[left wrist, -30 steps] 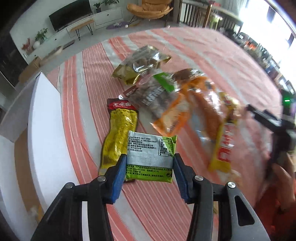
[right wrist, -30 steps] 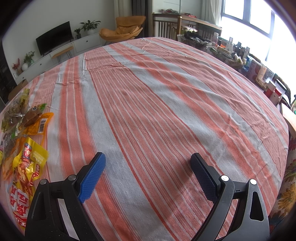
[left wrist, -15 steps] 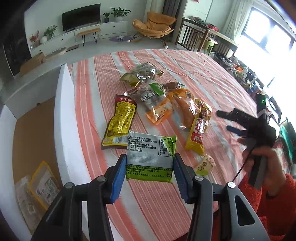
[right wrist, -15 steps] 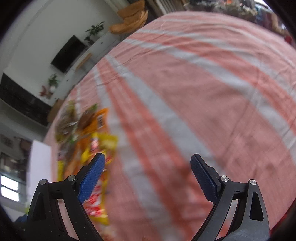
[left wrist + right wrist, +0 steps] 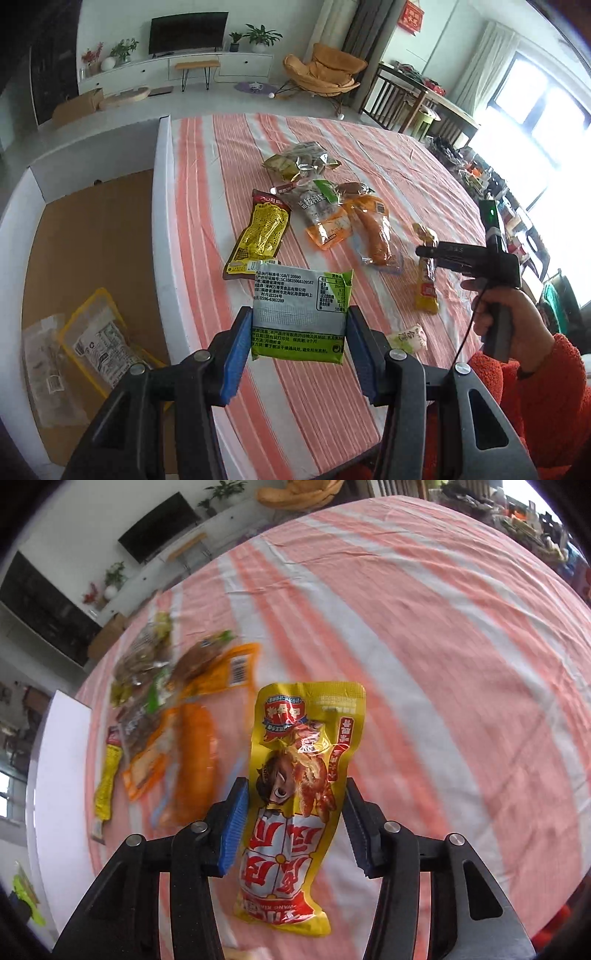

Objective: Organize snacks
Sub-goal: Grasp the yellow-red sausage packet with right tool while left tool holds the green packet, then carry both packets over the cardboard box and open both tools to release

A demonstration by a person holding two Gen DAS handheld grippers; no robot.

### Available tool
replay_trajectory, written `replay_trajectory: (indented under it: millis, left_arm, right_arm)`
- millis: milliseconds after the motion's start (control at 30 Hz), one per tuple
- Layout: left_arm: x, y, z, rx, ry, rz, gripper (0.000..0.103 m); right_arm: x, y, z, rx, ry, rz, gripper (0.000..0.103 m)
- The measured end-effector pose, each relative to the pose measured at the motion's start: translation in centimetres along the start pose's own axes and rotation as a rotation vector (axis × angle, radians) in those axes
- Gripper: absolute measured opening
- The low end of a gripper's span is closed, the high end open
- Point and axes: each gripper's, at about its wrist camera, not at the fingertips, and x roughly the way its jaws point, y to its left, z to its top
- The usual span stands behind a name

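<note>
Living room, striped desk [image 5: 369, 155]. Left tongs [image 5: 298, 345] clamped on green-and-silver packet [image 5: 301, 310], held near box [image 5: 92, 236] lying to their left, nearer this hand than the other; two flat packets [image 5: 85, 350] inside. Right tongs [image 5: 293, 823], just closing, pinching yellow pouch [image 5: 299, 775], long axis running away along their fingers. Remaining snacks [image 5: 325, 218] on desk.

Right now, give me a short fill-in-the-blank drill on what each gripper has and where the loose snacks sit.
1. The left gripper is clamped on a flat ____-and-silver foil packet.
2. The right gripper has just been closing around a tall ____ plastic pouch printed with a chicken leg.
3. The loose snack bags lie on an orange-and-white ____ tablecloth.
4. Left of the table, a brown cardboard box already holds a ____-edged clear packet.

Missing words: green; yellow; striped; yellow
</note>
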Motion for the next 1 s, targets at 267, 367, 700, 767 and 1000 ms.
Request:
replay_trajectory:
  millis: [267,367,700,767,1000]
  left_arm:
    - [0.0,-1.4,-0.4,0.024,-0.013,-0.014,0.05]
    - [-1.0,-1.0,-0.6,0.029,-0.032,0.008,0.05]
    - [-0.9,-0.3,-0.8,0.003,-0.036,0.009,0.049]
    - [-0.9,-0.7,-0.9,0.014,-0.037,0.002,0.05]
    - [-1.6,-0.5,-1.0,0.016,-0.051,0.016,0.05]
  right_arm:
    - [1.6,3.1,-1.9,-0.2,0.035,-0.238,0.075]
    - [0.6,2.2,-2.5,-0.155,-0.003,-0.229,0.051]
    - [-8.3,0.8,-4.1,-0.176,-0.288,-0.221,0.05]
    - [-9.3,1.5,-4.4,-0.2,-0.319,-0.222,0.05]
    - [-9.8,4.7,-4.9,-0.287,-0.387,-0.243,0.05]
